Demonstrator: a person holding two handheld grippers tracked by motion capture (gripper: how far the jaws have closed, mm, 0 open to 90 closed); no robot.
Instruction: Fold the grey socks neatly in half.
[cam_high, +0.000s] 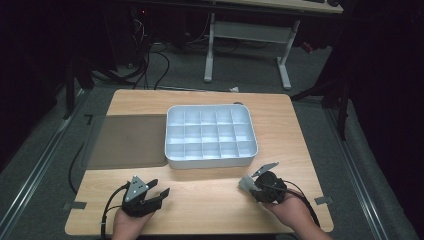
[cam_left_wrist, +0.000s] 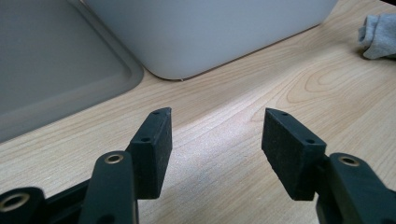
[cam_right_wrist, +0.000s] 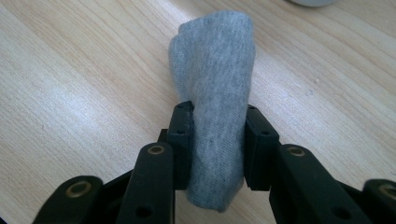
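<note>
High view, table: my wooden table (cam_high: 210, 192) carries a white divided tray (cam_high: 210, 135) in the middle, with a grey mat (cam_high: 127, 141) touching its left side.
High view, left: my left gripper (cam_high: 161, 187) sits near the front left edge in my left hand (cam_high: 129, 222), jaws spread apart and empty.
High view, right: my right gripper (cam_high: 248, 184) sits at the front right in my right hand (cam_high: 290, 210), with a small grey cloth (cam_high: 246, 183) at its tip, just short of the tray's front wall.
Left gripper view: my jaws stand wide apart over bare wood with nothing between them; the tray's white wall (cam_left_wrist: 210, 32) and the mat (cam_left_wrist: 56, 60) lie ahead, and the grey cloth (cam_left_wrist: 379, 35) shows at the far right.
Right gripper view: my jaws are closed onto the folded grey cloth (cam_right_wrist: 215, 93), which stands up between the pads (cam_right_wrist: 183, 140) above the wood.
</note>
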